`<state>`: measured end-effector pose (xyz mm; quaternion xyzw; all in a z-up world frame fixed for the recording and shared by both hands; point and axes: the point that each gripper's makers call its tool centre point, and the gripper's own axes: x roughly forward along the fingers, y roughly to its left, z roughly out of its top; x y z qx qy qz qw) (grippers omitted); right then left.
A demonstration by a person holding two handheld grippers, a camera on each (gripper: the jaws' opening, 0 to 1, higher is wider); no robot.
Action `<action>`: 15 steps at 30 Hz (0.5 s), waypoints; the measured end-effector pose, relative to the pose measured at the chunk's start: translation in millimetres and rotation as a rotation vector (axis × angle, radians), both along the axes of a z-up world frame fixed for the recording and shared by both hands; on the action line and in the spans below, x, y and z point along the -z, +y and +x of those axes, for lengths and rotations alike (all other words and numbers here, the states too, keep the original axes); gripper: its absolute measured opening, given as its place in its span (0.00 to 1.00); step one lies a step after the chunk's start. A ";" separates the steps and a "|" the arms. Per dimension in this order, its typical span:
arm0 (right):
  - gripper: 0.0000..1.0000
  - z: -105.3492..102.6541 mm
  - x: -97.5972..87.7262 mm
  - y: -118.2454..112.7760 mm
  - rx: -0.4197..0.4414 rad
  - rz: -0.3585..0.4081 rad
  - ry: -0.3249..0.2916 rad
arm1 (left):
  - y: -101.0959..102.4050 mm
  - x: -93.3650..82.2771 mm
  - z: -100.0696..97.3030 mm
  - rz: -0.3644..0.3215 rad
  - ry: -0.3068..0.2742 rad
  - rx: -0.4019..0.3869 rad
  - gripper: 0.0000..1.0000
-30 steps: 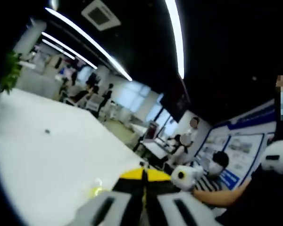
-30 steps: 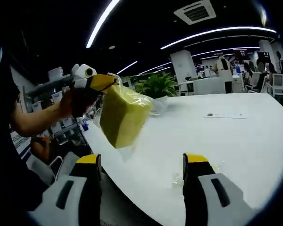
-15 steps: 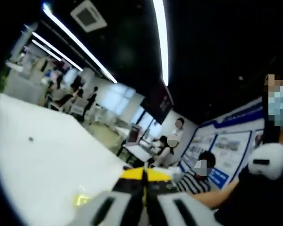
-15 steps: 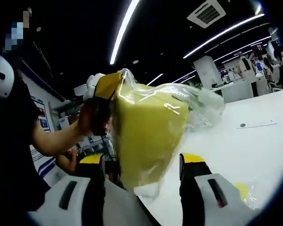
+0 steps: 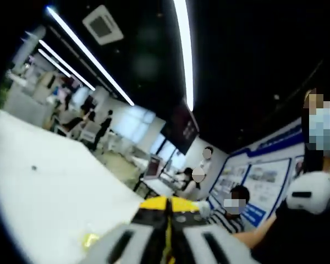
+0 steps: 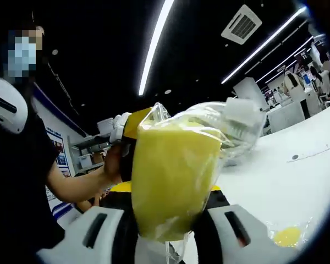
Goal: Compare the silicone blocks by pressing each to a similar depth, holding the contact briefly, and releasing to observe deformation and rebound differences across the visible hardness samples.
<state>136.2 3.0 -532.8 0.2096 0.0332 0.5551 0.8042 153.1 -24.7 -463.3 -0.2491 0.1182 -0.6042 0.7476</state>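
Yellow silicone block (image 6: pixel 173 179): wrapped in a clear plastic bag (image 6: pixel 231 124), held up in the air above the white table (image 6: pixel 297 187), close to the camera in the right gripper view. Its long axis runs up and down in that view, tilted a little so the top leans right; the lower end narrows and points down between the right gripper's jaws.

Bag: loose plastic bunches and trails off to the upper right of the block, toward the table.

Left gripper (image 6: pixel 133 122): in the right gripper view it comes in from the left, its yellow tips at the block's upper left corner, pinching the bag there. In the left gripper view (image 5: pixel 168 206) its jaws are pressed together with only a thin seam between them; the block itself is out of sight there.

Right gripper (image 6: pixel 168 201): jaws stand on either side of the block's lower part, right against its sides; whether they squeeze it or only touch I cannot tell.

Hand (image 6: pixel 113 162): the person's hand grips the left gripper's handle.

Table: a small yellow piece in clear wrap (image 6: pixel 287 236) lies on it at lower right; another yellowish piece (image 5: pixel 89 240) lies on the table in the left gripper view.
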 end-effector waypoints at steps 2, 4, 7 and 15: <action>0.30 -1.9 -3.0 0.2 -0.001 -0.006 -0.009 | 1.1 -1.7 0.2 -0.008 -0.002 -0.006 0.00; 0.29 -1.9 -5.1 0.9 -0.006 -0.015 -0.018 | 1.6 -3.9 1.2 -0.014 -0.011 -0.014 0.00; 0.28 -2.9 -4.4 2.4 -0.018 -0.032 -0.008 | 2.0 -3.6 2.3 -0.008 -0.018 -0.023 0.00; 0.20 -8.2 -2.1 4.4 -0.024 -0.134 0.010 | 8.1 -2.4 -0.3 -0.003 -0.022 -0.038 0.00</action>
